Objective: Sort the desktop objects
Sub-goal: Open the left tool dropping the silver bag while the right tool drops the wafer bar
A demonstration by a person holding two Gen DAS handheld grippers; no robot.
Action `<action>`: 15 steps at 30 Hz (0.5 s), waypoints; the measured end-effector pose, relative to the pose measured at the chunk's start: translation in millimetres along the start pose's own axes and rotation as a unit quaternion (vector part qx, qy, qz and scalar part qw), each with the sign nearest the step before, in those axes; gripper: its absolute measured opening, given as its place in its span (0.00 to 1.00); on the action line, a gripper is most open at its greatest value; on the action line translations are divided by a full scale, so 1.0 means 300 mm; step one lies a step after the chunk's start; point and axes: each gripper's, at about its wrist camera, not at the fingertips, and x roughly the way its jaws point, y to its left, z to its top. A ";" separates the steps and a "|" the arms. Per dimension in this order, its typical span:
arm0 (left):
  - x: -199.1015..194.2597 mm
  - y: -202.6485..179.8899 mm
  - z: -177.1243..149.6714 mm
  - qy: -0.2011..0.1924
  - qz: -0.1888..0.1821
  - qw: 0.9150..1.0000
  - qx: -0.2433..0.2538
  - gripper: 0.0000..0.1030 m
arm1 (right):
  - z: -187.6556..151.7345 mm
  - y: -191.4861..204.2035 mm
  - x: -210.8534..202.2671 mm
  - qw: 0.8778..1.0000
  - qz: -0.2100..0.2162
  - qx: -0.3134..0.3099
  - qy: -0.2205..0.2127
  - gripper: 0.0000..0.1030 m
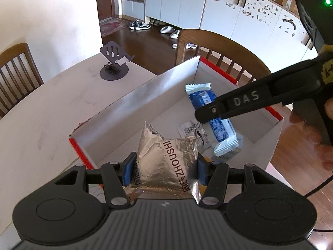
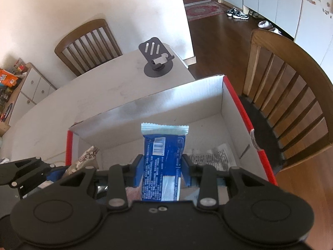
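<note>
1. Left gripper: I have its pads clamped on a silver foil pouch, hanging over the near left corner of the cardboard box.
2. Right gripper: closed on a blue snack packet, held above the box floor, right of the pouch.
3. Step, by my reading: delivery into the box.
4. Next: lower both clear of the box walls, then let go.
</note>
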 end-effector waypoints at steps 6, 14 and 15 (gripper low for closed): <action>0.050 -0.006 0.001 0.017 0.004 1.000 0.017 0.54 | 0.021 -0.015 0.059 1.000 -0.020 0.012 0.002 0.35; 0.098 -0.022 0.018 0.026 -0.001 0.999 0.027 0.53 | 0.031 -0.023 0.138 0.999 -0.034 0.020 0.015 0.35; 0.105 -0.024 0.020 0.029 0.000 0.999 0.028 0.53 | 0.030 -0.024 0.150 0.999 -0.036 0.021 0.019 0.35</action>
